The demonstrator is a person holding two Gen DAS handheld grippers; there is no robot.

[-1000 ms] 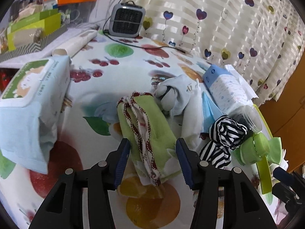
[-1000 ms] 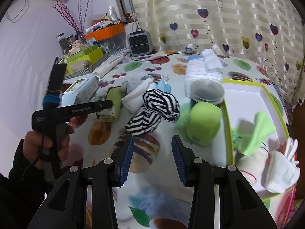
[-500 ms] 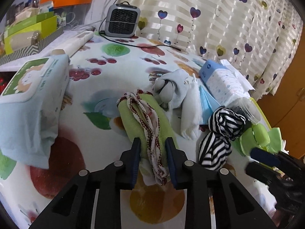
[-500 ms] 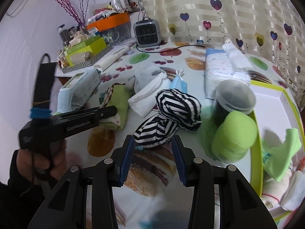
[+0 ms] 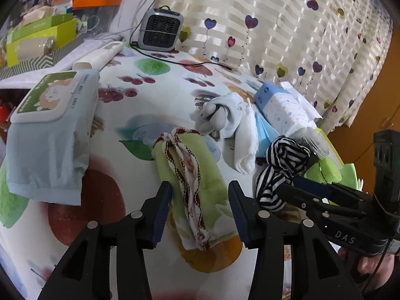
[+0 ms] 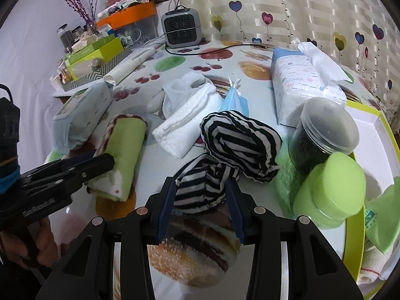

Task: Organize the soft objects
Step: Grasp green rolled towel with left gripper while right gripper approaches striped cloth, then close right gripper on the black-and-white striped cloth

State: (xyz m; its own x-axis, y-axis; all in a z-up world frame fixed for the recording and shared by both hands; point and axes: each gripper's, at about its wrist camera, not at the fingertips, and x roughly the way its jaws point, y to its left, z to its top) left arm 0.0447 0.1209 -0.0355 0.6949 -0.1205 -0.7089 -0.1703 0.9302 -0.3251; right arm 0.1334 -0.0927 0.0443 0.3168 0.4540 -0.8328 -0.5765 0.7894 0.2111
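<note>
Left gripper (image 5: 200, 197) had pinched in on the rolled green towel (image 5: 197, 175) half a second before this moment, and its jaws have just been opening again; they stood spread on either side of the roll, the towel between them but neither pad pressing on it, so nothing was held. The towel lay flat on the fruit-print tablecloth (image 5: 160, 85), just right of the wet-wipes pack (image 5: 50, 130), in about the place it occupied a second ago: squeezed and let go, not lifted. Right gripper (image 6: 200, 200) had come forward and down over the same second, from above bare cloth to the nearer striped sock ball (image 6: 200, 187). Its jaws were half spread and unchanged in width; the sock ball sat between the pads, seemingly touching both, though whether it was clamped I could not tell. The second striped ball (image 6: 240, 142) lay just behind it, touching it. The white tray with the green rim (image 6: 375, 125) at right already held a green cloth (image 6: 385, 215) and pale rolled items. Judgement: the left grasp was abandoned or is being reset, and the right hand is now the one placed to carry a sock toward the tray.
</note>
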